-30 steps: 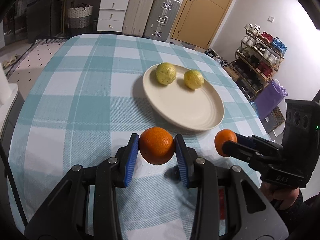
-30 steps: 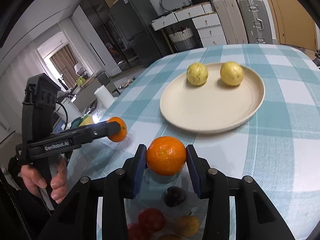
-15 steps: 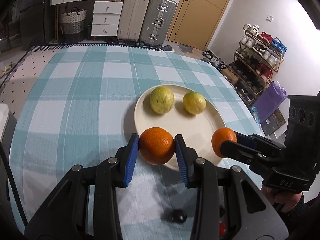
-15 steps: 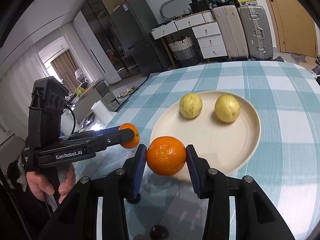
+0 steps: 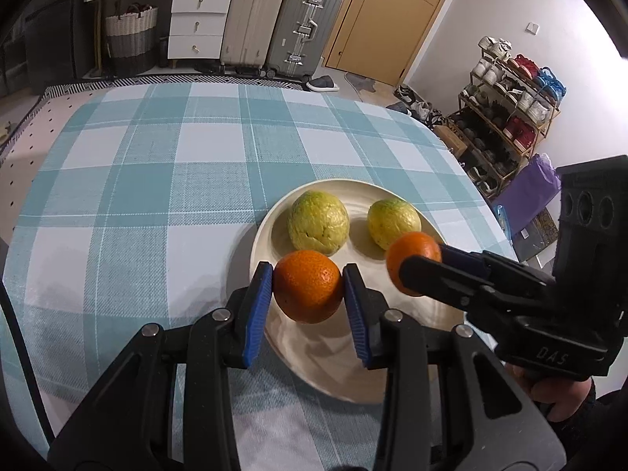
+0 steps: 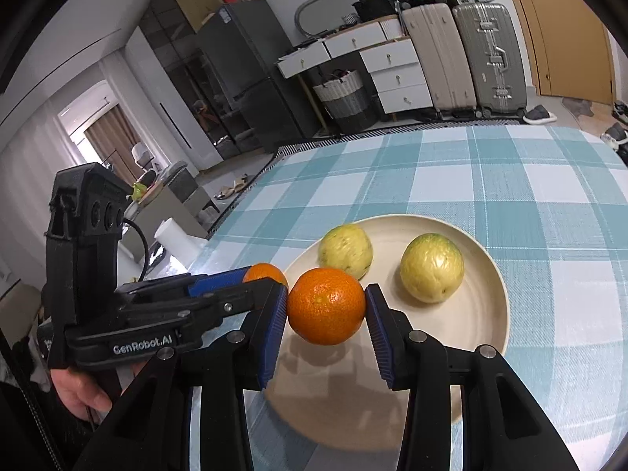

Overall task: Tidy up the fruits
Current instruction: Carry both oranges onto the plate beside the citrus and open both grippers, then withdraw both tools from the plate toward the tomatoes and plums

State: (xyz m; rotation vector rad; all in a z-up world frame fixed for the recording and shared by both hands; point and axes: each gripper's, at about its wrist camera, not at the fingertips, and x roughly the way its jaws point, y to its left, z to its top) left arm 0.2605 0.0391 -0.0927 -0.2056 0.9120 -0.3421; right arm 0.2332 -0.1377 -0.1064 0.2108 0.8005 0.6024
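Both grippers, left gripper and right gripper, each clamp an orange above a plate; two yellow-green fruits sit at its twelve o'clock.

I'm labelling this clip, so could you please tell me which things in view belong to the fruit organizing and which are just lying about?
Part of the job:
- left gripper, shut on an orange
- right gripper, shut on a second orange
- cream plate
- two yellow-green fruits on the plate

Just lying about:
- suitcases
- wicker basket
- shoe rack
- white drawers
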